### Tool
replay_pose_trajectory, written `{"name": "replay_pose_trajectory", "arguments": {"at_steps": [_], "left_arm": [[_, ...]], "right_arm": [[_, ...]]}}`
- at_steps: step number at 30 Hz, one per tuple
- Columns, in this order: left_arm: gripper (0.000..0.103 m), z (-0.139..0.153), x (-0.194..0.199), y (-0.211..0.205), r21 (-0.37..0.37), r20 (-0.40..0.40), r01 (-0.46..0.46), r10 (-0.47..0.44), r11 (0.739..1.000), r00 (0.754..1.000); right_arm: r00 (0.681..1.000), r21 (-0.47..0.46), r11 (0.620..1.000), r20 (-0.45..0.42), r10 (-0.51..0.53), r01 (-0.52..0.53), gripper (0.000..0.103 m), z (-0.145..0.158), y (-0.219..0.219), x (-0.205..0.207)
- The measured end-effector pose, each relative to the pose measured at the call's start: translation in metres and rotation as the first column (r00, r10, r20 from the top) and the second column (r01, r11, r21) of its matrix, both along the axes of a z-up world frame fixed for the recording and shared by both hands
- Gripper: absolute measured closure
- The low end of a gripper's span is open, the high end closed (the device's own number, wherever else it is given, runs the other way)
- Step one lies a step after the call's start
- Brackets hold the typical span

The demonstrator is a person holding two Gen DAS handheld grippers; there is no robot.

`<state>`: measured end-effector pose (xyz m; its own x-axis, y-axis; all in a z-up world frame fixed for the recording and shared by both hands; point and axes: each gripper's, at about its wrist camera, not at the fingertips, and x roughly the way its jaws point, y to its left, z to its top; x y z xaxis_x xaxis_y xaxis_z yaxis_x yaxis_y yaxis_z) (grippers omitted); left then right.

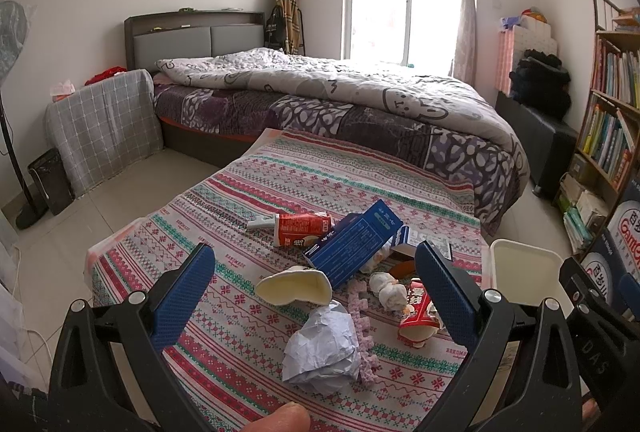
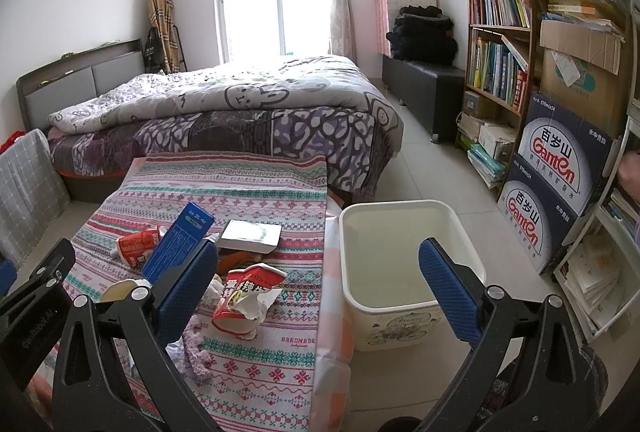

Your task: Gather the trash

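Hovering with its jaws spread wide and nothing between them, the left gripper (image 1: 316, 280) hangs over the litter on the patterned cloth (image 1: 256, 188); the right gripper (image 2: 320, 284) is likewise released and empty, poised across the gap between the cloth's edge and the white bin (image 2: 360, 232) standing on the floor just beside it; the bin looks empty, so I judge that collecting is at its very start, with the first pick not yet made.

Nearest the left gripper lies a crumpled ball of white paper (image 1: 320, 344), which seems the likely first target; the next move would call for lowering the spread fingers around it, closing gently, since crushed paper gives, then carrying it rightward over the bin's rim before letting go.

Counting the trash on the cloth: one crumpled paper ball; one squashed white cup (image 1: 294, 286); one strip of pink foam (image 1: 362, 332) touching the paper ball; one knotted wad of tissue (image 1: 386, 288); two red cartons, one lying flat (image 1: 300, 228) farther off and one torn open (image 1: 416, 316) near the bin side; one blue box (image 1: 352, 244) tilted on the heap; one flat white box (image 2: 250, 234) behind it; something orange under the boxes is too hidden to name.
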<state>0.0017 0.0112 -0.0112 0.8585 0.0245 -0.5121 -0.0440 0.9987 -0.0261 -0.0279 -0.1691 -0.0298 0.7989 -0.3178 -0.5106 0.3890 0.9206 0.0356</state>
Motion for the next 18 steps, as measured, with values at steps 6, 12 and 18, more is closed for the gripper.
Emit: {"name": "replay_pose_trajectory", "arguments": {"at_steps": [6,12,18], "left_arm": [[0.006,-0.004,0.02,0.023,-0.052,-0.079,-0.02,0.015,0.998,0.997],[0.006,0.0,0.074,0.081,-0.215,-0.235,-0.024,-0.028,0.976,0.972],[0.006,-0.056,0.126,0.08,-0.163,-0.549,0.035,-0.12,0.986,0.827]], "right_arm": [[0.993,0.124,0.992,-0.108,0.041,-0.028,0.007,-0.012,-0.006,0.016],[0.965,0.248,0.967,-0.239,0.112,-0.051,0.007,-0.027,-0.023,0.047],[0.899,0.33,0.941,-0.386,0.206,-0.074,0.007,-0.047,-0.025,0.076]]}}
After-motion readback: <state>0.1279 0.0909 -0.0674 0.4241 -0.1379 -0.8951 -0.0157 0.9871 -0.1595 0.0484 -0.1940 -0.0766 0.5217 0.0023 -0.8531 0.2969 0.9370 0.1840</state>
